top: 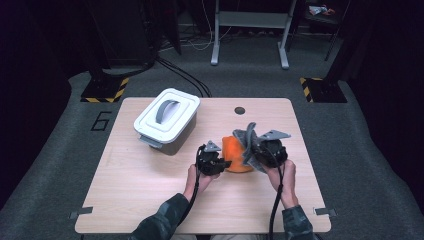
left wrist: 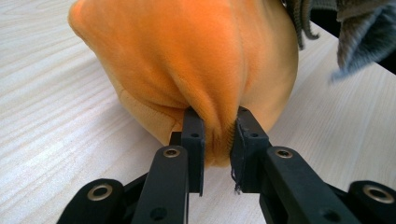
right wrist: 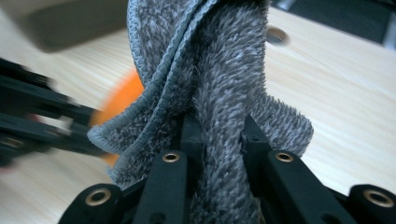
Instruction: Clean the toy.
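An orange plush cloth lies bunched on the table between my two grippers. My left gripper is shut on a fold at its near edge; in the left gripper view the black jaws pinch the orange plush cloth tightly at my left gripper. A grey fuzzy towel hangs bunched from my right gripper, which is lifted just right of the orange cloth. In the right gripper view the grey towel is clamped in my right gripper, and the orange cloth shows behind it.
A white lidded box with a grey handle stands at the back left of the wooden table. A dark round hole sits near the table's far edge. Table legs and cables lie on the floor beyond.
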The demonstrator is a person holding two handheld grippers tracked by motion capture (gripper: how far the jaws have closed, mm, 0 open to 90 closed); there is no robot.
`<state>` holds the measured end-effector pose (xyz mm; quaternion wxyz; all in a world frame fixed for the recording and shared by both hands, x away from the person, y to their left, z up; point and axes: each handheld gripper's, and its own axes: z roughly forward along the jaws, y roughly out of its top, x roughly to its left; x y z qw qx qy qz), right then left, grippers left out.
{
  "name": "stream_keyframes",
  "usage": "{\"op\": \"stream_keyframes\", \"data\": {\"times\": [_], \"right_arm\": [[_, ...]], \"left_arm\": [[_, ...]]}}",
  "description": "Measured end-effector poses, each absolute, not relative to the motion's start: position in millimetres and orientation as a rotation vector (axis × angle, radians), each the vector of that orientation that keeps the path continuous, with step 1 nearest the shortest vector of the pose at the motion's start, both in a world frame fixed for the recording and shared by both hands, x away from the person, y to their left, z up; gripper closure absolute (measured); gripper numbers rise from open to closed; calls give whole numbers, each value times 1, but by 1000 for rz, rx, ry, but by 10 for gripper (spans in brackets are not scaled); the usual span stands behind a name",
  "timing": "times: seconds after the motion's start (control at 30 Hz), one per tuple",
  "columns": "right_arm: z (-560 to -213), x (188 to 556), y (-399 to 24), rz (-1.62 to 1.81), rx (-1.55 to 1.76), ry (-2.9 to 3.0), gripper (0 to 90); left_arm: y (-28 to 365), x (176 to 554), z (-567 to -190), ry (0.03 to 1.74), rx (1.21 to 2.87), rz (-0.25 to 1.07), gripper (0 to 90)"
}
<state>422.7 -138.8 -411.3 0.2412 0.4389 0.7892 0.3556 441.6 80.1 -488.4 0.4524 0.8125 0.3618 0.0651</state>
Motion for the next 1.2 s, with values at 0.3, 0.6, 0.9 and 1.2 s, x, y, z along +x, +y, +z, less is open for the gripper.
{"op": "stream_keyframes", "data": {"times": [0.3,0.6,0.9,1.2], "right_arm": [[-429,433,-124,947,1199,2183,761],[-459,441,-176,847,1426,2126,760],[-478,445,-192,812,1499,2138,759],[-425,421,-159,942,1272,2117,759]], "left_arm": [[79,441,-490,888,2004,166,769],[80,442,-491,883,2006,181,769],[82,443,-492,870,2007,182,766],[83,444,-493,860,2003,184,751]]}}
